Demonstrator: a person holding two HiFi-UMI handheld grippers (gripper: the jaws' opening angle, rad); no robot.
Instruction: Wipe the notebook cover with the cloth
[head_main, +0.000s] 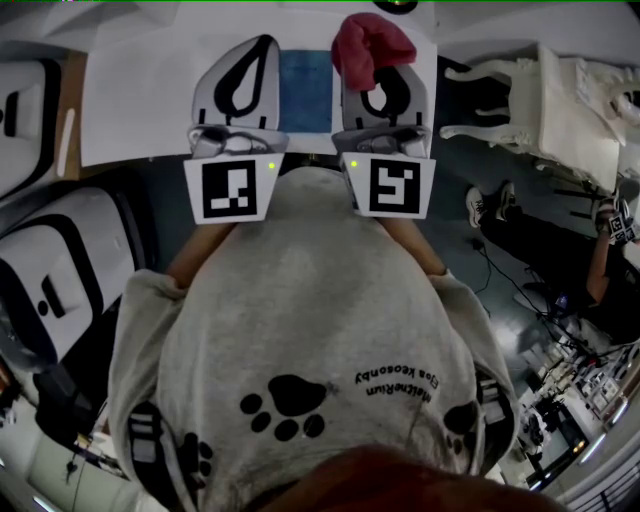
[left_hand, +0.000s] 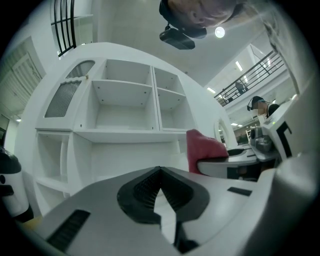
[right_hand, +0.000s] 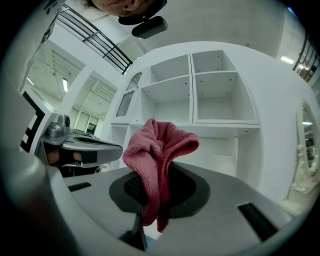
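Starting with what's blocked: the notebook (head_main: 305, 90) shows only as a blue strip in head view, with both long edges covered by the grippers flanking it, and cover detail is unreadable. It lies flat on a white table (head_main: 130, 90). Left gripper (head_main: 263, 46) is over the notebook's left edge, jaws closed tip to tip, and its own view shows nothing between them. Right gripper (right_hand: 165, 167) is over the notebook's right edge, jaws clamped on the cloth (head_main: 370, 45). The cloth is a red bunch sticking out past the tips, at the notebook's far right corner, and in right gripper view a tail of it hangs down through the jaw opening. Can't tell whether the cloth or either gripper touches the notebook. In head view the right tips are buried under cloth. Marker cubes (head_main: 232, 190) block the gripper handles, so only forearms (head_main: 195, 262) show below them. A grey sweatshirt (head_main: 300, 330) fills the frame on the near side of the notebook. Beyond the notebook, both gripper views show a white shelf unit (left_hand: 125, 100) with open compartments. Well right of the notebook are a white chair (head_main: 530, 90) and another person's shoes (head_main: 485, 205) on dark floor. Well left of it are white-and-black housings (head_main: 60, 280), cropped by the frame edge.
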